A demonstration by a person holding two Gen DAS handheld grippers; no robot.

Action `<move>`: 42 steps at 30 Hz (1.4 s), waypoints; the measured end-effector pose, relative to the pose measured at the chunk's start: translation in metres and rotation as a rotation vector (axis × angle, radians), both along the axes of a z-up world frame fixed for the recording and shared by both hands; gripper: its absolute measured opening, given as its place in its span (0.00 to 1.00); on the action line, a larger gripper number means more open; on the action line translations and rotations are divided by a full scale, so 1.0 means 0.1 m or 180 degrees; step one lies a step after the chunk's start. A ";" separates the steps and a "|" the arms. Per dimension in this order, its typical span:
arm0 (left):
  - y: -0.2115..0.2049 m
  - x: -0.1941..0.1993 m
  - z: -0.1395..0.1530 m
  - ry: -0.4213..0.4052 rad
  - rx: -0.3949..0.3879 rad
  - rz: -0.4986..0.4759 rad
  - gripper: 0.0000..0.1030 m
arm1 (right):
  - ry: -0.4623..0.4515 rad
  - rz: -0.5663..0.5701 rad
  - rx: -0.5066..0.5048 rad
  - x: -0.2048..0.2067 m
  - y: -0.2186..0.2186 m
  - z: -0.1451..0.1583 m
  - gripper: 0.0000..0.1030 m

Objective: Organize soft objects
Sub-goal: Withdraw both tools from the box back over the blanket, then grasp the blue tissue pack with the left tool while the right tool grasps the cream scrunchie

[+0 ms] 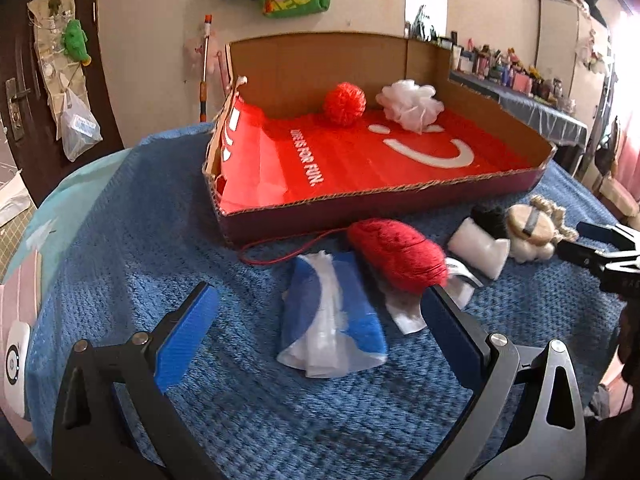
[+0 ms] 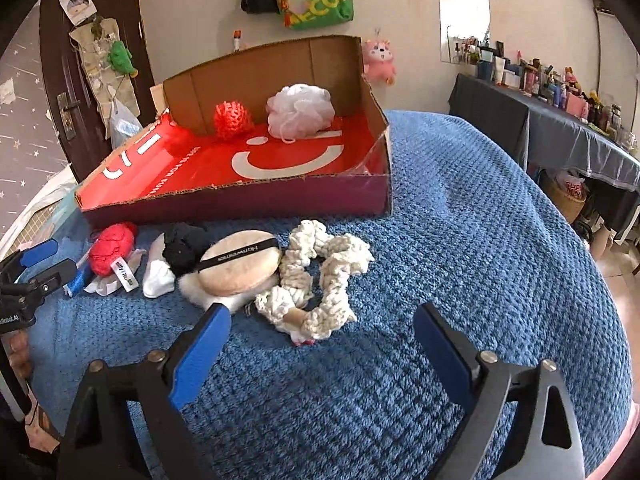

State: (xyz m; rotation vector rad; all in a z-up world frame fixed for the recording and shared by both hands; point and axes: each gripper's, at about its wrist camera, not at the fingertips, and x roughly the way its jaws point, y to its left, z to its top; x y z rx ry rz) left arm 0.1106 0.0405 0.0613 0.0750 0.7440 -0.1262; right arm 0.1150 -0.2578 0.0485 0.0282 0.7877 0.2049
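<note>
In front of the cardboard box (image 1: 400,196), leftmost, the left gripper (image 1: 320,316) gapes wide around a blue-and-white cloth (image 1: 332,320), gripping nothing. Right of it lies red yarn (image 1: 396,254), then a powder puff (image 2: 240,266) and cream scrunchie (image 2: 320,276); the right gripper (image 2: 320,344) stands wide, empty.

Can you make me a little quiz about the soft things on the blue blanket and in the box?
1. True or false: the white bath pouf is inside the cardboard box.
2. How many soft things are in the box already?
3. Which lies nearest the right gripper? A) cream knitted scrunchie B) red yarn skein C) black sock

Key:
1. True.
2. Two: the pouf and a red yarn ball.
3. A. Its fingers are open and empty.
</note>
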 end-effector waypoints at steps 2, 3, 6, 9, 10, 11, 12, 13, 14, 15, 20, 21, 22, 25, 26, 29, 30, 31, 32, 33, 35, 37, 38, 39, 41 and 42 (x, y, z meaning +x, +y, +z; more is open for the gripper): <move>0.02 0.03 -0.02 0.0045 0.0018 -0.0014 0.99 | 0.0065 0.0024 -0.0021 0.05 0.00 -0.02 0.89; 0.03 0.05 -0.03 0.0064 0.0024 -0.0006 0.99 | 0.0094 0.0039 -0.0026 0.07 0.00 -0.02 0.86; 0.05 0.10 -0.07 0.0134 0.0026 -0.0031 0.99 | 0.0162 0.0072 -0.0015 0.15 -0.01 -0.02 0.84; 0.06 0.16 -0.11 0.0180 0.0016 -0.0046 0.91 | 0.0172 0.0083 -0.0011 0.20 -0.01 -0.01 0.79; 0.06 0.18 -0.14 0.0221 -0.0004 -0.0036 0.85 | 0.0179 0.0088 -0.0003 0.22 -0.01 -0.01 0.78; 0.07 0.20 -0.15 0.0253 -0.0030 -0.0038 0.82 | 0.0192 0.0095 0.0015 0.24 -0.01 -0.02 0.76; 0.08 0.22 -0.18 0.0297 -0.0083 -0.0056 0.75 | 0.0197 0.0096 0.0026 0.26 -0.01 -0.02 0.74; 0.08 0.23 -0.19 0.0327 -0.0120 -0.0073 0.67 | 0.0192 0.0098 0.0038 0.27 -0.01 -0.02 0.71; 0.08 0.24 -0.21 0.0362 -0.0184 -0.0120 0.65 | 0.0194 0.0123 0.0051 0.28 -0.01 -0.02 0.65; 0.07 0.24 -0.21 0.0361 -0.0200 -0.0143 0.59 | 0.0200 0.0149 0.0066 0.28 0.00 -0.03 0.57; 0.03 0.15 -0.16 0.0251 -0.0228 -0.0253 0.35 | 0.0123 0.0272 0.0203 0.24 0.01 -0.01 0.31; 0.03 0.14 -0.15 0.0232 -0.0256 -0.0269 0.32 | 0.0107 0.0282 0.0216 0.23 0.01 -0.01 0.30; 0.04 0.13 -0.13 0.0225 -0.0290 -0.0284 0.31 | 0.0087 0.0278 0.0225 0.21 0.01 0.00 0.30; 0.02 0.09 -0.07 0.0184 -0.0339 -0.0336 0.31 | 0.0004 0.0241 0.0186 0.16 -0.01 0.04 0.30; 0.01 0.07 -0.05 0.0158 -0.0329 -0.0354 0.31 | -0.0021 0.0233 0.0204 0.14 -0.02 0.07 0.30; -0.03 0.04 -0.01 0.0116 -0.0312 -0.0390 0.31 | -0.0100 0.0206 0.0243 0.11 -0.06 0.17 0.30; -0.03 0.03 0.00 0.0108 -0.0313 -0.0404 0.30 | -0.0122 0.0208 0.0265 0.10 -0.07 0.19 0.30; -0.04 0.01 0.01 0.0089 -0.0310 -0.0410 0.30 | -0.0135 0.0212 0.0284 0.09 -0.07 0.22 0.30; -0.05 0.01 0.02 0.0081 -0.0307 -0.0412 0.30 | -0.0161 0.0216 0.0301 0.08 -0.08 0.25 0.30; -0.05 0.00 0.02 0.0073 -0.0307 -0.0417 0.30 | -0.0178 0.0216 0.0293 0.07 -0.07 0.27 0.30; -0.05 -0.01 0.03 0.0061 -0.0307 -0.0423 0.30 | -0.0200 0.0222 0.0280 0.05 -0.06 0.29 0.30; -0.05 -0.02 0.03 0.0052 -0.0299 -0.0425 0.30 | -0.0191 0.0229 0.0286 0.05 -0.06 0.29 0.30; -0.05 -0.03 0.04 0.0045 -0.0292 -0.0419 0.30 | -0.0182 0.0228 0.0291 0.05 -0.06 0.28 0.30; -0.05 -0.03 0.04 0.0041 -0.0290 -0.0420 0.30 | -0.0176 0.0230 0.0296 0.05 -0.06 0.28 0.30; -0.05 -0.05 0.04 0.0032 -0.0293 -0.0423 0.30 | -0.0170 0.0232 0.0307 0.04 -0.05 0.27 0.30; -0.05 -0.05 0.05 0.0027 -0.0294 -0.0425 0.30 | -0.0168 0.0235 0.0307 0.03 -0.05 0.26 0.30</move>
